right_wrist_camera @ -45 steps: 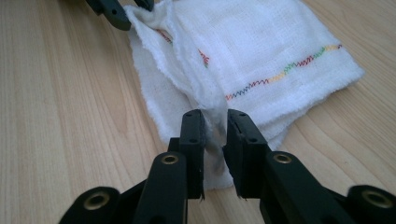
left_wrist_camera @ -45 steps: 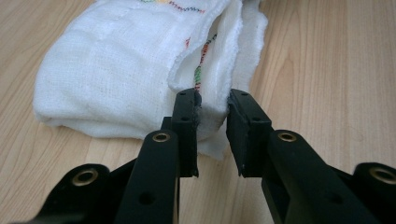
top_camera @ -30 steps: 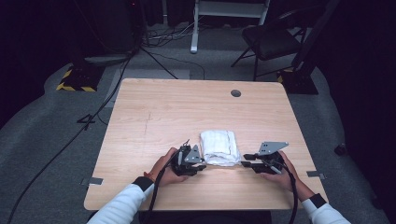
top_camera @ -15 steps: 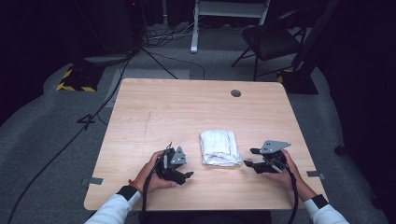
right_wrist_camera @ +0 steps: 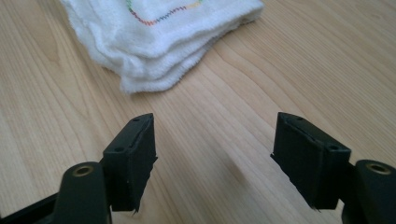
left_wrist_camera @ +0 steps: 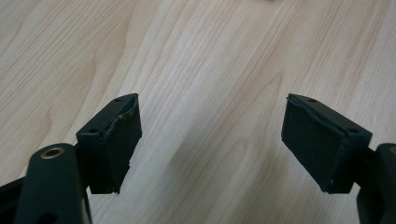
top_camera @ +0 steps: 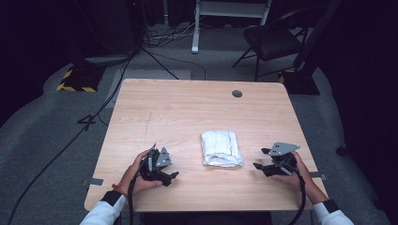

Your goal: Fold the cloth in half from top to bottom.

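One folded white towel (top_camera: 221,148) lies mid-table between left gripper (top_camera: 157,165) and right gripper (top_camera: 271,164), touching neither. Left gripper view: jaws spread over bare wood. Right gripper view: jaws spread, towel (right_wrist_camera: 159,32) near; a shallow pinch risks unfolding the layers.

No text, label, brand, number or sign can be read.

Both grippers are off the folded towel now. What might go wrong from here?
1. The folded towel lies in loose stacked layers; a pinch at the edge may lift only the top ones and unfold it.
2. The left gripper sits near the table's front edge, its cable hanging over it, which might snag.
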Demonstrator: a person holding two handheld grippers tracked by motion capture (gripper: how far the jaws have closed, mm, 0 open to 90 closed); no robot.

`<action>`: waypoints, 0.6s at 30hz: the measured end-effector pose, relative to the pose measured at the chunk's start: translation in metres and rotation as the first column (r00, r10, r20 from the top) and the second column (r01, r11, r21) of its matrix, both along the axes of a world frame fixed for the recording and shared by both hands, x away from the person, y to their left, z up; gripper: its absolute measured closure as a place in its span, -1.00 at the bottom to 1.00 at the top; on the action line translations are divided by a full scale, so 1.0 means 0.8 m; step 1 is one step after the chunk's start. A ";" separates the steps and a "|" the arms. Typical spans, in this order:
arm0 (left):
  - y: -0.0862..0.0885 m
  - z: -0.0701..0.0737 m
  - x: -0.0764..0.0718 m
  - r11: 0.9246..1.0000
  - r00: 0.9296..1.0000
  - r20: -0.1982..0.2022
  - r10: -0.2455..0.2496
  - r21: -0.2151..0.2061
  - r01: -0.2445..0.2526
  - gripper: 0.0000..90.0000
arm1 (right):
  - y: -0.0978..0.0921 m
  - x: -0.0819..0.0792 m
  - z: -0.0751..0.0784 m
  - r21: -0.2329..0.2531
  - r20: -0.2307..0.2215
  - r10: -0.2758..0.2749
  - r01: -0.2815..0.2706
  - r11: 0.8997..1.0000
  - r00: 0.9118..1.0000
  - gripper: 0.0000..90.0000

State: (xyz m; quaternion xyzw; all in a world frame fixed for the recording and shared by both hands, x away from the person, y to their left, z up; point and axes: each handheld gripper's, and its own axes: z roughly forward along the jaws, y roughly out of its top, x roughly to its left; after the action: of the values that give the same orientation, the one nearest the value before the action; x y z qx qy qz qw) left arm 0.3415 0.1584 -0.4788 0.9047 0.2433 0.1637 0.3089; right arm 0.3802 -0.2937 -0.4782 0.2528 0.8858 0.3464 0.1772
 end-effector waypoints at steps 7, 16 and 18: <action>0.023 0.001 -0.004 0.999 0.999 0.027 0.041 0.004 -0.041 -0.54 | -0.026 -0.005 0.000 0.001 0.004 -0.052 0.052 0.999 0.999 -0.36; 0.052 -0.002 -0.007 0.996 0.995 0.049 0.083 0.017 -0.084 -0.55 | -0.063 -0.013 -0.003 0.029 -0.012 -0.138 0.138 0.990 0.990 -0.38; 0.059 -0.003 -0.007 0.994 0.993 0.048 0.104 0.020 -0.105 -0.55 | -0.073 -0.014 -0.006 0.037 -0.017 -0.160 0.160 0.986 0.987 -0.38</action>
State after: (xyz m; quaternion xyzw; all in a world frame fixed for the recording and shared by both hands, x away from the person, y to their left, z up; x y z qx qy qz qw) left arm 0.3358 0.2053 -0.4813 0.8901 0.2812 0.2037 0.2953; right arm 0.3687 -0.3522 -0.4830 0.3290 0.8572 0.3459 0.1933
